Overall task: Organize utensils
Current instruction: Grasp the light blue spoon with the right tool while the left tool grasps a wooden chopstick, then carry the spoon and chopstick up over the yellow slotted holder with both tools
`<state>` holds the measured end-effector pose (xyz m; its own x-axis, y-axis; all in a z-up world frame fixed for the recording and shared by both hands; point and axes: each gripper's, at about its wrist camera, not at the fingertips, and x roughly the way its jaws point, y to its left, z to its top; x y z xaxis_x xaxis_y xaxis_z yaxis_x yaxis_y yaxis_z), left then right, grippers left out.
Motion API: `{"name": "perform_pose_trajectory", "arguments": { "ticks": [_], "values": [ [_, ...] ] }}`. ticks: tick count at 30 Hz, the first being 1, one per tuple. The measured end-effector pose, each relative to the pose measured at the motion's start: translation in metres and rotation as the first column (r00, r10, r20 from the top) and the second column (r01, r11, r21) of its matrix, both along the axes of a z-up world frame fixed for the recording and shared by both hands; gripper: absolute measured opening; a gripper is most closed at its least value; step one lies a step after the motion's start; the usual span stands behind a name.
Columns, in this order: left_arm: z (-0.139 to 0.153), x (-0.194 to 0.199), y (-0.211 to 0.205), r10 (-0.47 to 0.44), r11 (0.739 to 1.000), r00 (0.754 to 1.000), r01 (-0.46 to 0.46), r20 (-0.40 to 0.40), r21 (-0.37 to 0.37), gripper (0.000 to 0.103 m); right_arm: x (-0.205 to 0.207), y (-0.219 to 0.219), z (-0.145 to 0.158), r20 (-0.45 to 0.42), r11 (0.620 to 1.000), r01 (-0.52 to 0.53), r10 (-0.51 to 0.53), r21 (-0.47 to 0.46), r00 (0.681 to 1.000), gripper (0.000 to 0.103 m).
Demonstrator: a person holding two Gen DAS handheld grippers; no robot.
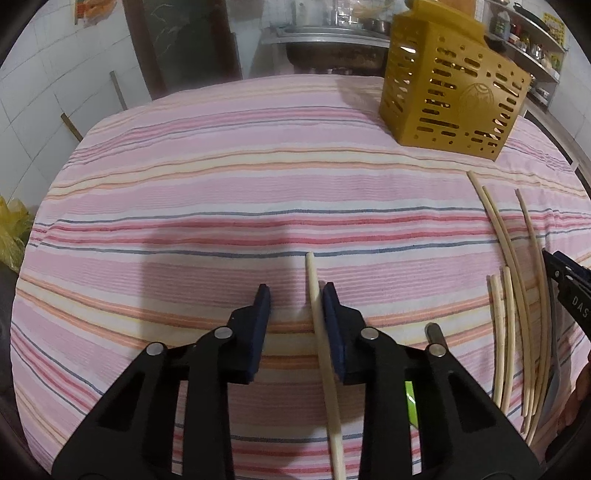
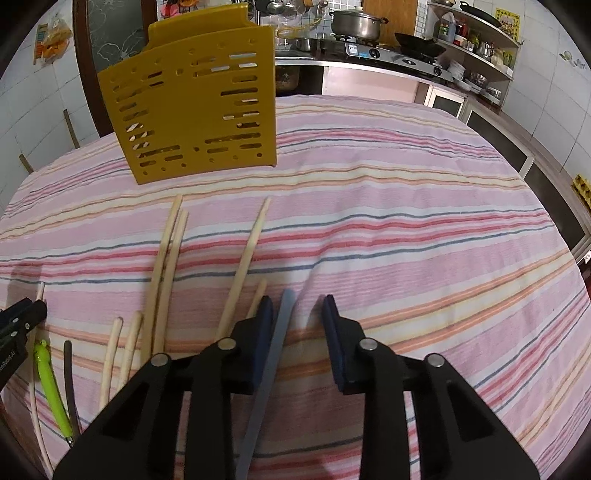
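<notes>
Jaws narrow, neither pinching: left gripper (image 1: 297,291) straddles a chopstick (image 1: 323,354) at lower centre, right gripper (image 2: 297,304) a grey stick (image 2: 271,365). Both lie off-centre against one pad; closing may roll them out. Yellow holder (image 2: 195,107) upper left.

Striped cloth (image 2: 406,229) on table; steel pot (image 2: 356,24) on stove (image 2: 399,55) behind.

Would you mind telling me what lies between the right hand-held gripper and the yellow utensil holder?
In the right wrist view, pale chopsticks lie on the striped cloth between the right hand-held gripper and the yellow utensil holder.
</notes>
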<state>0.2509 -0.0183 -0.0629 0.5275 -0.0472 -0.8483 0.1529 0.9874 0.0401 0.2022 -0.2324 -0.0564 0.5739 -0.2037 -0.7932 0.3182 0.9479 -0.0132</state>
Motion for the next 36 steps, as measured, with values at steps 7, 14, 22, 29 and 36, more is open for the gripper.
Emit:
{"name": "perform_pose_trajectory", "arguments": {
  "ticks": [7, 14, 22, 29, 36],
  "values": [
    [0.000, -0.005, -0.003, 0.002, 1.000, 1.000, -0.002, 0.032, 0.008, 0.014, 0.006, 0.000, 0.002, -0.004, 1.000, -0.020, 0.020, -0.001, 1.000, 0.012],
    [0.004, -0.018, 0.009, 0.039, 0.998, 0.997, -0.036, 0.061, -0.048, 0.004, -0.008, -0.003, 0.009, 0.053, 0.999, -0.032, 0.030, 0.037, 0.998, 0.008],
    [0.036, -0.048, 0.016, 0.072, 0.996, 0.977, -0.058, 0.199, -0.073, 0.004, -0.037, 0.003, 0.036, 0.205, 0.998, -0.062, 0.055, 0.026, 0.977, 0.008],
    [0.081, -0.085, 0.021, 0.092, 0.991, 0.930, -0.052, 0.356, -0.121, 0.004, -0.065, 0.001, 0.073, 0.361, 0.996, -0.085, 0.082, -0.006, 0.929, 0.008],
    [0.123, -0.112, 0.016, 0.096, 0.987, 0.872, -0.018, 0.481, -0.163, 0.004, -0.085, -0.002, 0.103, 0.470, 0.993, -0.092, 0.117, -0.076, 0.875, 0.008]
  ]
}}
